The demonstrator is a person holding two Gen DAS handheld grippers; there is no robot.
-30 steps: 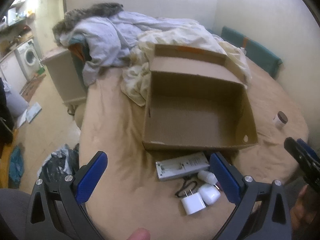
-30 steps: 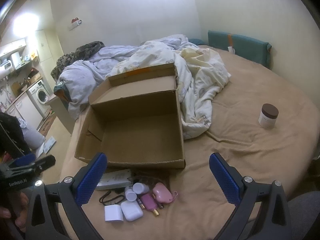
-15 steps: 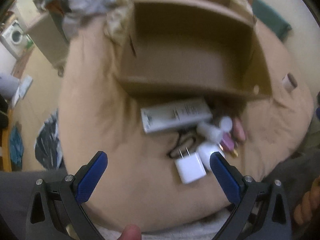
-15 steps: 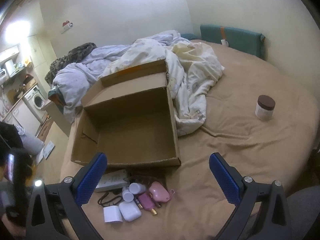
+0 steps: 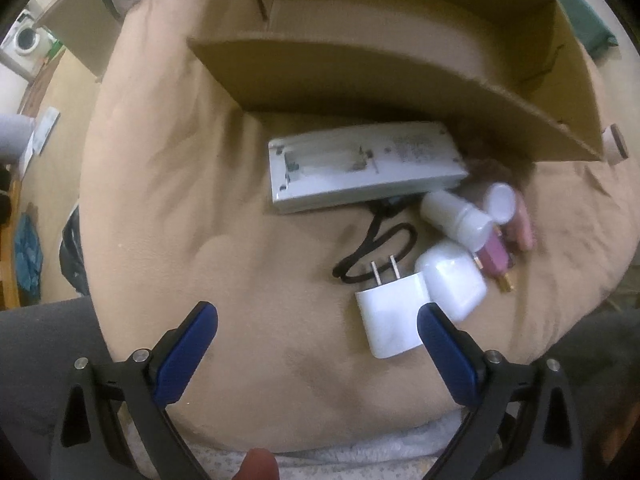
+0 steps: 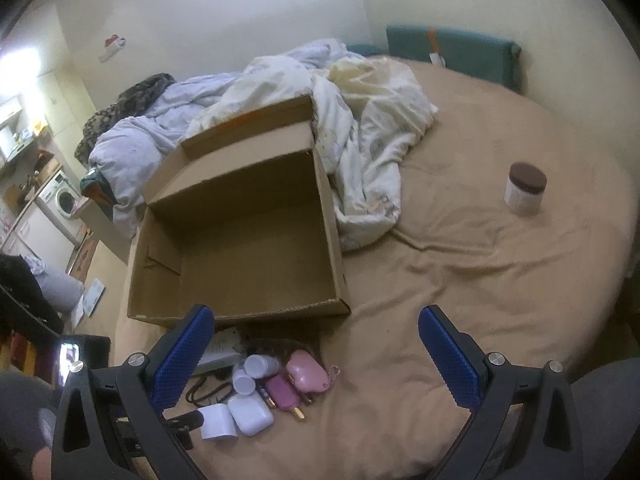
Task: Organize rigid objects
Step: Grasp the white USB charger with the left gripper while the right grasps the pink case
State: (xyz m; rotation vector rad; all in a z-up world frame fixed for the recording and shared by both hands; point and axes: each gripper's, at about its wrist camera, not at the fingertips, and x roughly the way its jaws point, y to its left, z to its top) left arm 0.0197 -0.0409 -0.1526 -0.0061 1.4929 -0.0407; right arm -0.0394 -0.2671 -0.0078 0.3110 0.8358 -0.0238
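An empty cardboard box (image 6: 248, 240) lies open on the tan bed. In front of it is a cluster of small items: a white remote-like slab (image 5: 360, 164), a white plug charger (image 5: 394, 320), a white earbud case (image 5: 454, 284), a white bottle (image 5: 456, 216), a pink case (image 6: 306, 372) and a black cord (image 5: 372, 248). My left gripper (image 5: 318, 336) hovers open just before the charger, whose right side touches the right finger. My right gripper (image 6: 316, 348) is open above the bed, nothing between its fingers. A brown-lidded jar (image 6: 526, 188) stands far right.
Rumpled white and pale-blue bedding (image 6: 320, 120) piles behind the box. A teal cushion (image 6: 452, 52) leans on the far wall. The bed's left edge drops to a floor with a washing machine (image 6: 60, 200) and clutter. Bare tan sheet (image 6: 480, 300) spreads to the right.
My left gripper has dropped down and forward toward the small items, so the charger and slab now fill its view. The right gripper has shifted slightly; both stay open.
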